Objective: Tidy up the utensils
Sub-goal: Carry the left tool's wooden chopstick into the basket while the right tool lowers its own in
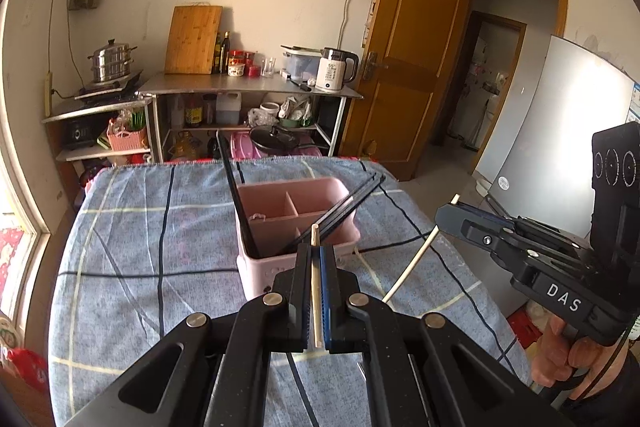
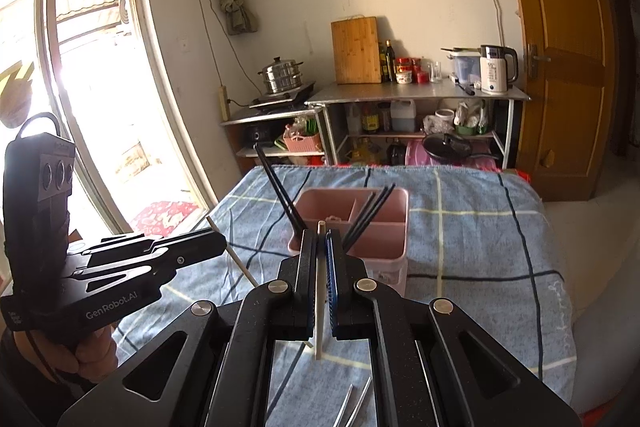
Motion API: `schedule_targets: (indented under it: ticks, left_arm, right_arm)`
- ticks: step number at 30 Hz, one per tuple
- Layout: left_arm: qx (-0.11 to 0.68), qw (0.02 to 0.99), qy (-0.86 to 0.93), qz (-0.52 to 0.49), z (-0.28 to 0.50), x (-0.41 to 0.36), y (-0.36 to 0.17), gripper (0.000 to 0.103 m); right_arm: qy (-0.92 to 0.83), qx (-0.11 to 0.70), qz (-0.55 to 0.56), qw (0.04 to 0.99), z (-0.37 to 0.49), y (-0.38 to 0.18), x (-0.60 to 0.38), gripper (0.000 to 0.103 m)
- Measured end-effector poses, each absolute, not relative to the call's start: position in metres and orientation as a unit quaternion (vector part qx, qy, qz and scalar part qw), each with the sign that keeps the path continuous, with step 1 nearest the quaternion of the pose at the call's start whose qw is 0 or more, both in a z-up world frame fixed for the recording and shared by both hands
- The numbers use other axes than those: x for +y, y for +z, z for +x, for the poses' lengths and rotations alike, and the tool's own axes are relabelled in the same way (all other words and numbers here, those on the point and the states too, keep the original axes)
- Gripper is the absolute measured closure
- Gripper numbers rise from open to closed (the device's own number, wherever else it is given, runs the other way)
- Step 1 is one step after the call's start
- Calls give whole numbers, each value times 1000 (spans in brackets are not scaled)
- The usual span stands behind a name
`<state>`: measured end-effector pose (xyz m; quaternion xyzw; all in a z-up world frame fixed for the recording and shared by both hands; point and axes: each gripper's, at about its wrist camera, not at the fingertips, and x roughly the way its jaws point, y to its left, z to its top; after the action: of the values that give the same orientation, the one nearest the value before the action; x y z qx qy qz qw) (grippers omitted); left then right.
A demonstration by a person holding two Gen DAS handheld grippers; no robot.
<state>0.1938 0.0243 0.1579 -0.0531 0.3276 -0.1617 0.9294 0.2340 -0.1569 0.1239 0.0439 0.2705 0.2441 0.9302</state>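
Observation:
A pink utensil holder point(image 1: 292, 223) with compartments stands on the blue checked tablecloth point(image 1: 140, 227); it also shows in the right wrist view point(image 2: 360, 227). Several black chopsticks point(image 1: 348, 205) lean in its near compartment, also seen in the right wrist view point(image 2: 370, 213). My left gripper point(image 1: 316, 251) is shut on a white chopstick point(image 1: 316, 291), just in front of the holder. My right gripper point(image 2: 321, 239) is shut on another white chopstick point(image 2: 320, 299), also near the holder. The right gripper point(image 1: 452, 215) shows in the left wrist view with its white chopstick point(image 1: 412, 263). The left gripper point(image 2: 216, 239) shows in the right wrist view.
Two metal utensils point(image 2: 356, 403) lie on the cloth under the right gripper. Black cables point(image 1: 160, 273) cross the cloth. Behind the table stand steel shelves point(image 1: 248, 87) with a kettle, cutting board and pots. A wooden door point(image 1: 412, 47) is right, a window point(image 2: 80, 67) left.

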Motion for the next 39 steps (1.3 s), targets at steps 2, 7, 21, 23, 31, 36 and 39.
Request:
schedule_targets:
  ticks: [2,7,21,23,31,36,39]
  left_arm:
    - [319,933,-160,-47,198,24,167,99]
    - [296,942,-155,-39,216,28,192,100]
    - [273,952,-134,-20,271,31,216,100]
    - [279,951,-130,-21,279,32,209,100]
    - [304,943,-130,-34,291,41,171,99]
    - [313,939,-135,-40,290,42,153,99]
    - [321,937,-134,-42,289,43,142,99]
  right_arm:
    - [242,263,43,933,239,129,-156,98]
    - [239,239,42,940,255,149,-153,98]
    - [233,191,41,953,299,176,-135,98]
    - [235,192,41,952,304,172,-132,98]
    - [235,221,28,946,320,143,-119,98]
    - [236,240,22,941,325,126,-115,98]
    - [237,254,21,938,327,117,-114,98]
